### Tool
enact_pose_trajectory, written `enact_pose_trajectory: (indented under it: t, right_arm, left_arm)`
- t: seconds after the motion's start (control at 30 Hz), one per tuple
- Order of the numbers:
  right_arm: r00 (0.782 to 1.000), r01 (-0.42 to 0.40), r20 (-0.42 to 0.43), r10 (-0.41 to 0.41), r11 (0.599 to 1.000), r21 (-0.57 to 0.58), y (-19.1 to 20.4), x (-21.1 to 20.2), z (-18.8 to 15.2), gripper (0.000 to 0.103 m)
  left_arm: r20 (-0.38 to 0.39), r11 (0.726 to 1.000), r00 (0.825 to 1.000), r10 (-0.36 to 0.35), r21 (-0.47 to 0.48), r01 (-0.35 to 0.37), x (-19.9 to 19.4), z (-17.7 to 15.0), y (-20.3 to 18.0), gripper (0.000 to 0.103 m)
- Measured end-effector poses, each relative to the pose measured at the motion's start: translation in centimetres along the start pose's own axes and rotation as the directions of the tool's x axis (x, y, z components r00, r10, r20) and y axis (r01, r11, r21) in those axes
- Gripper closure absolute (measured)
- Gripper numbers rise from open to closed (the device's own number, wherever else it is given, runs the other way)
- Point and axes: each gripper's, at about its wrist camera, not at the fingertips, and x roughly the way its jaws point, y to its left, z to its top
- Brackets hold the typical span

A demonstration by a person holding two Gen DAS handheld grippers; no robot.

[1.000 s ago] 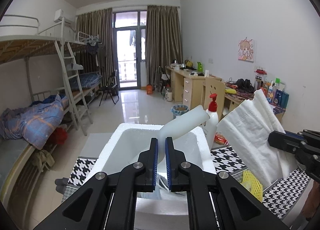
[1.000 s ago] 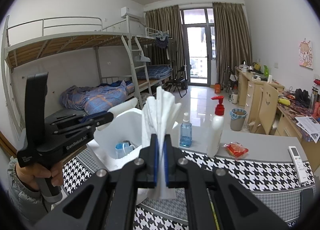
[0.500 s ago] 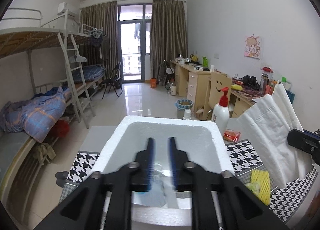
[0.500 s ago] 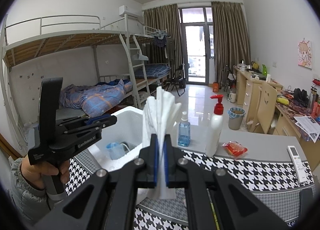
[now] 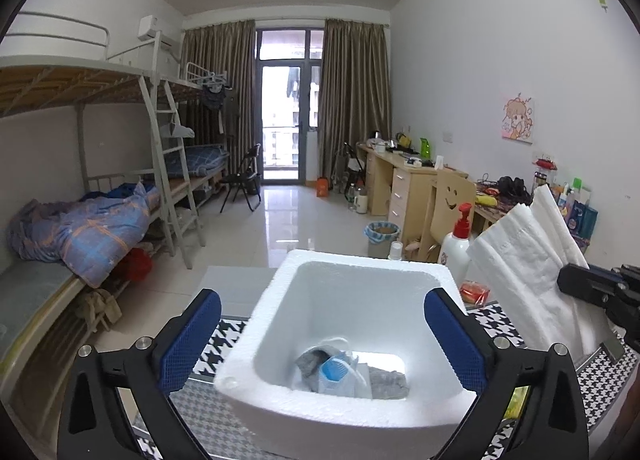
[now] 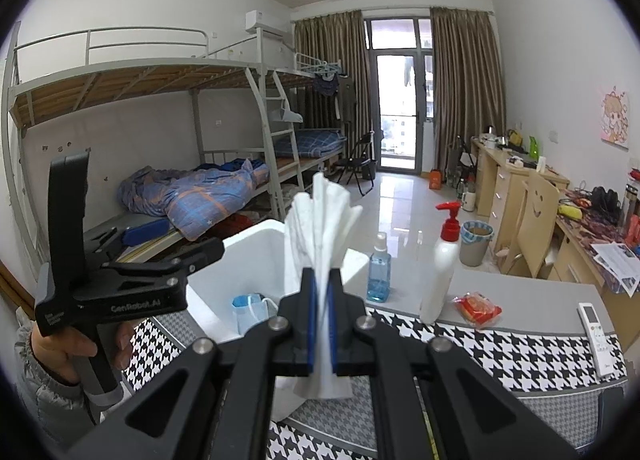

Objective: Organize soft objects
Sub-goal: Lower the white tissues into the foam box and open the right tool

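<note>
A white foam box [image 5: 360,272] stands on the houndstooth-covered table; it also shows in the right wrist view [image 6: 256,248]. Inside lie a blue face mask [image 5: 334,374] and grey cloth [image 5: 386,378]. My left gripper [image 5: 320,334] is open wide and empty, above the box's near side; it also shows at the left of the right wrist view [image 6: 160,260]. My right gripper [image 6: 320,324] is shut on a stack of white folded tissues [image 6: 320,236], held upright to the right of the box. The tissues also show in the left wrist view [image 5: 528,260].
A white pump bottle with a red top [image 6: 440,272], a blue spray bottle [image 6: 379,272], a red snack packet [image 6: 476,308] and a white remote [image 6: 594,332] sit on the table. A yellow item [image 5: 516,400] lies right of the box. Bunk beds stand left, desks right.
My left gripper opened wide and let go of the white item it held; that item is no longer seen. The view dropped closer over the box. The right gripper kept the tissues still.
</note>
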Motion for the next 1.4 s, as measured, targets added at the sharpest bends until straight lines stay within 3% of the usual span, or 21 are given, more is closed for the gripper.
enact_pose_trajectory:
  t: [0.9, 1.4]
  right_arm:
    - [0.999, -0.046, -0.003, 0.046, 0.998, -0.043, 2.0, 2.1, 1.5, 0.095]
    - [0.996, -0.07, -0.063, 0.067, 0.997, -0.044, 3.3, 4.9, 1.7, 0.095]
  left_arm:
    - [0.027, 0.996, 0.997, 0.075, -0.046, -0.074, -3.5, -1.6, 3.2, 0.001]
    - [0.015, 0.996, 0.996, 0.082, -0.046, -0.082, -4.6, -3.5, 4.1, 0.001]
